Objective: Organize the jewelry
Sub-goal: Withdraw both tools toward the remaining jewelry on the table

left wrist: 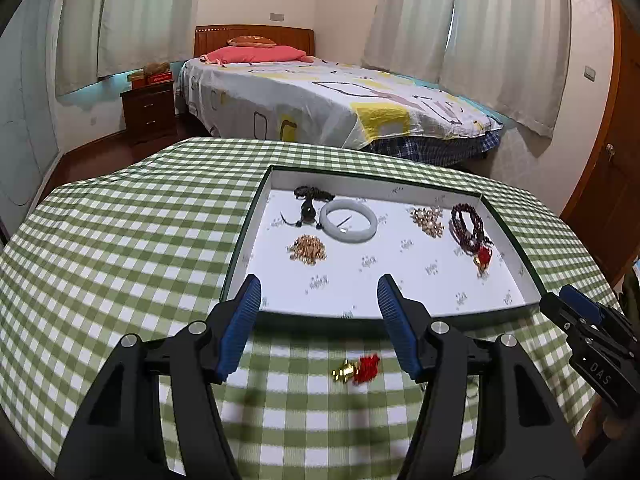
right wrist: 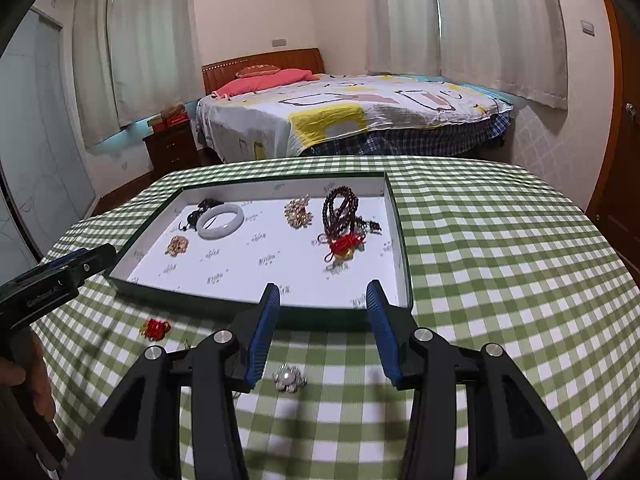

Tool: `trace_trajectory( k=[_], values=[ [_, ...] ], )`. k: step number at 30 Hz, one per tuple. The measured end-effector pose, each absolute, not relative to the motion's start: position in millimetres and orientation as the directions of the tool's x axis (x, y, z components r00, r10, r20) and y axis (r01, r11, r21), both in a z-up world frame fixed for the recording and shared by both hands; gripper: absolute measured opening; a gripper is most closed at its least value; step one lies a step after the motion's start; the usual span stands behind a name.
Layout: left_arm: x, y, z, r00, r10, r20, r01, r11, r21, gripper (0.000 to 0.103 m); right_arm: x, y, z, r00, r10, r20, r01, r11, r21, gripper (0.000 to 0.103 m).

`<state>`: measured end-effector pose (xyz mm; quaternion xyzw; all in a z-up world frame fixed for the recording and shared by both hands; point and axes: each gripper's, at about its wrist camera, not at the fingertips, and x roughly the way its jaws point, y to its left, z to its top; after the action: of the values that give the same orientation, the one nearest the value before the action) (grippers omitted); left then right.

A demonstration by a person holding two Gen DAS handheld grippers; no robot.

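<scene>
A shallow green-edged tray [left wrist: 505, 223] with a white floor sits on the checked table. In it lie a pale jade bangle [left wrist: 349, 221], a black cord piece [left wrist: 309, 200], two gold brooches [left wrist: 307, 249] [left wrist: 428, 220] and dark red beads [left wrist: 467, 224] with a red-gold charm [left wrist: 483, 257]. My left gripper [left wrist: 318, 292] is open and empty above a red-and-gold charm [left wrist: 358, 369] on the cloth. My right gripper [right wrist: 323, 300] is open and empty above a silver pearl brooch [right wrist: 289, 378]. The red charm also shows in the right wrist view [right wrist: 155, 328].
The table carries a green-and-white checked cloth [left wrist: 120, 248]. Behind it stand a bed [left wrist: 320, 92], a dark nightstand [left wrist: 150, 110] and curtains. A wooden door [left wrist: 616, 168] is at the right. The other gripper shows at each view's edge [left wrist: 592, 328] [right wrist: 60, 276].
</scene>
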<state>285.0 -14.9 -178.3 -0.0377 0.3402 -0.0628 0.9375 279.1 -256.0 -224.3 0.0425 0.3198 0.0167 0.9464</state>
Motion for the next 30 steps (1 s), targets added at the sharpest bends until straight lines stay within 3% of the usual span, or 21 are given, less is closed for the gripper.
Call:
trace_trajectory(
  k=[11, 30],
  values=[
    [254, -4, -183, 0.76, -0.107, -0.642, 0.058, 0.994, -0.097, 0.061, 261, -250, -231, 0.787, 0.056, -0.614, -0.008, 0.997, 0.08, 0.045],
    [255, 8, -200, 0.729, -0.094, -0.678, 0.026, 0.994, -0.111, 0.061, 284, -229, -261, 0.672, 0.067, -0.738, -0.045, 0.998, 0.049, 0.04]
  ],
)
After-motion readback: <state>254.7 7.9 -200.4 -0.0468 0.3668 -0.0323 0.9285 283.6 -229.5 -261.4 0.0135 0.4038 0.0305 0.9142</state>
